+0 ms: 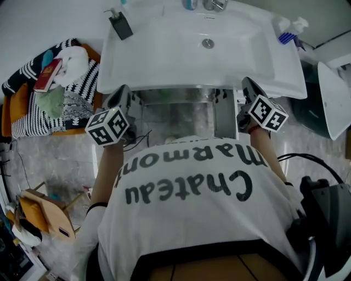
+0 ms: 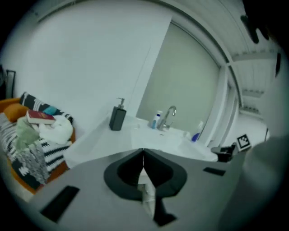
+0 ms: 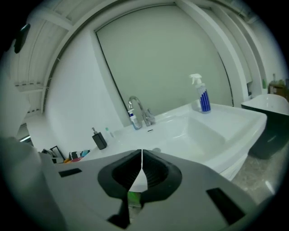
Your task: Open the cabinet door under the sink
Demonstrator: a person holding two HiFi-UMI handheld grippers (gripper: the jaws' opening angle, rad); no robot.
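Head view: your shirt (image 1: 192,203) eats the whole lower half, so most of the cabinet (image 1: 184,115) under the sink (image 1: 164,60) is hidden. Only a shiny strip of its inside shows just below the basin's front edge, between your two grippers. There's a white panel (image 1: 225,116) on that strip's right side, and I can't tell if it's the cabinet door or just a side wall. Your left gripper (image 1: 123,91) and right gripper (image 1: 248,83) sit by the sink's front corners. In the left gripper view and the right gripper view both sets of jaws are clenched tight, tips together, nothing between them, looking out over the basin. The faucet (image 1: 215,4) is cut off by the top edge. The soap dispenser (image 1: 121,24) and spray bottle (image 1: 289,32) sit at the back corners.
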